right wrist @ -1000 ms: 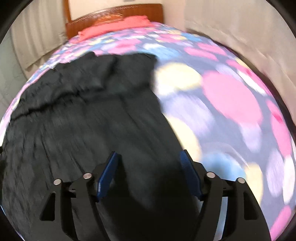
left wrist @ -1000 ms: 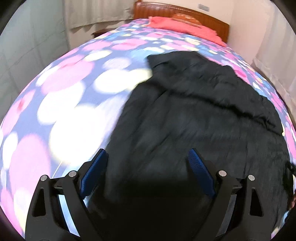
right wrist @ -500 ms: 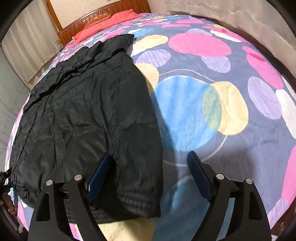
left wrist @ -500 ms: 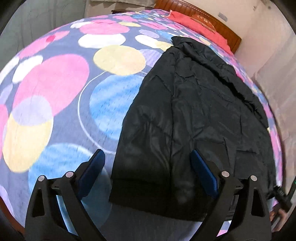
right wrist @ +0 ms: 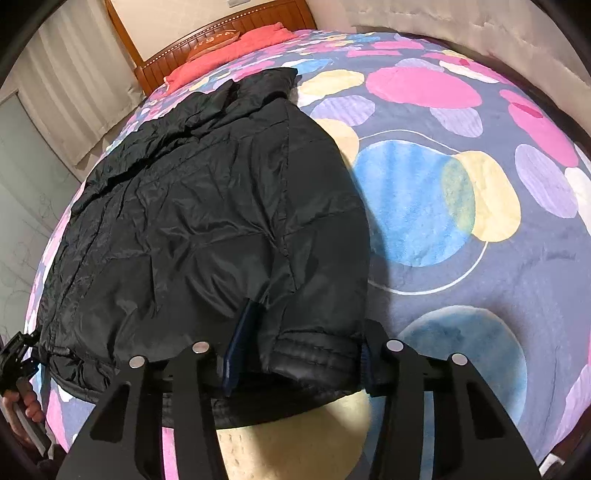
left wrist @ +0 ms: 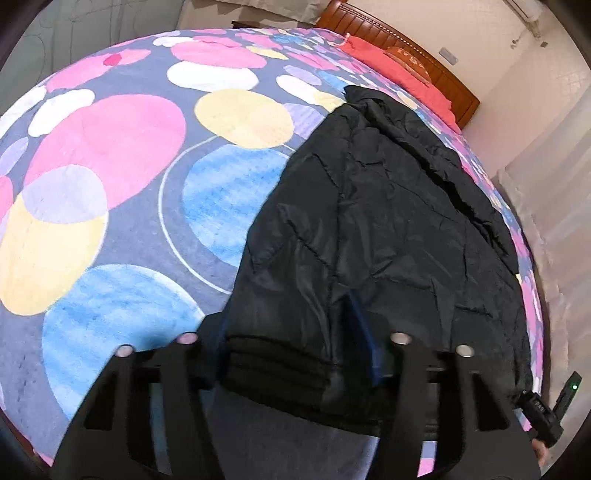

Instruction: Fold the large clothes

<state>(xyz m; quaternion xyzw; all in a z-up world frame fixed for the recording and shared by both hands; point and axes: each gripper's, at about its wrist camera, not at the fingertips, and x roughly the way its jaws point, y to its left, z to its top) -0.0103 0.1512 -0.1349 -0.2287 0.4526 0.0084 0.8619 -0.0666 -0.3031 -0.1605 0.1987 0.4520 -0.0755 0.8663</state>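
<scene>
Here, puffy quilted black jacket [left wrist: 388, 206]

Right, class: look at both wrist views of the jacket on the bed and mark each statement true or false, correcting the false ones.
1. The black jacket lies on a bedspread patterned with coloured circles. True.
2. The left gripper hovers over bare bedspread. False: jacket hem sits between its closing jaws.
3. The right gripper has the jacket's ribbed hem between its jaws. True.
4. A green pillow lies by the headboard. False: the pillow there is red.
</scene>
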